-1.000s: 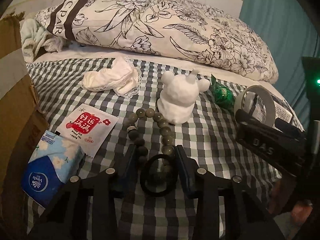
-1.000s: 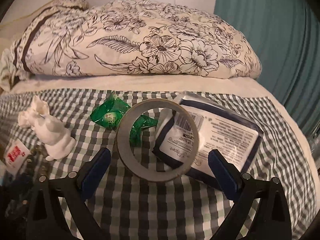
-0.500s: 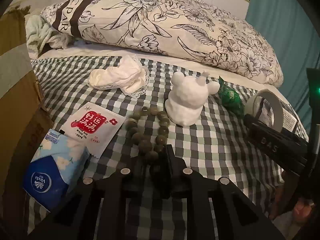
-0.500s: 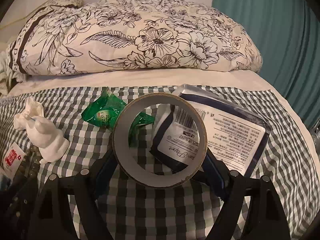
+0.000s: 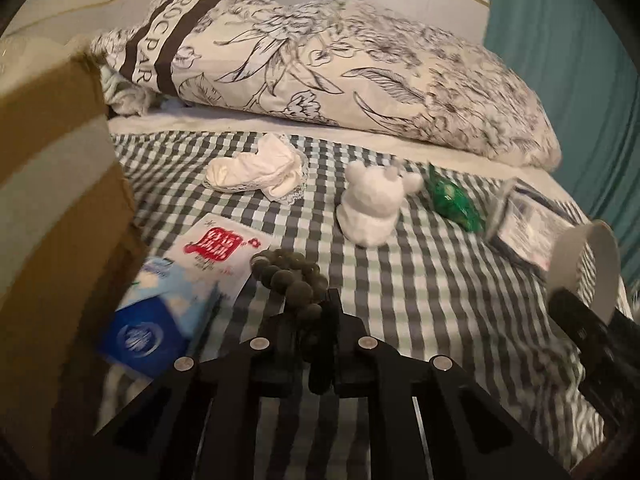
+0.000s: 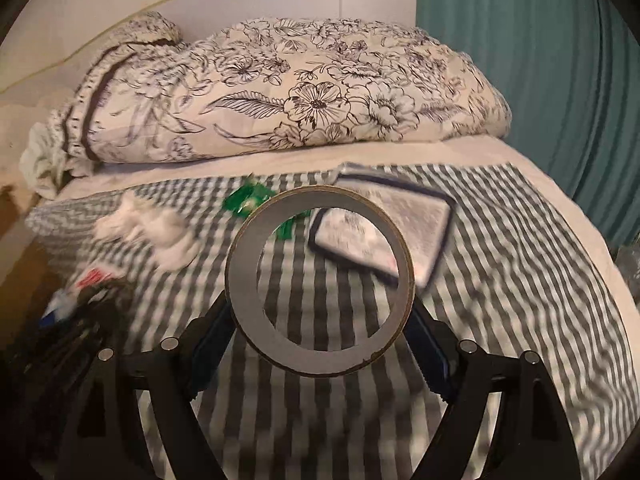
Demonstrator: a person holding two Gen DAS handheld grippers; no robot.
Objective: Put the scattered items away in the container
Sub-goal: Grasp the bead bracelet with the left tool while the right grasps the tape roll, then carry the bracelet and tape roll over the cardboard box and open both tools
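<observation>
Now we see the left gripper (image 5: 310, 320) closing its jaws on the beads (image 5: 288, 276) beside the bear (image 5: 372, 208), while the right gripper (image 6: 320, 344) clamps the tape roll (image 6: 320, 282) wide, right of the bear.

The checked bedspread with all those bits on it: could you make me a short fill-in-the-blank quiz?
1. The right gripper holds a grey ring-shaped roll of ____.
2. The left gripper fingers pinch a dark, round-beaded ____.
3. The crinkly wrapper beside the white plush toy is ____.

Missing words: tape; bracelet; green
</observation>
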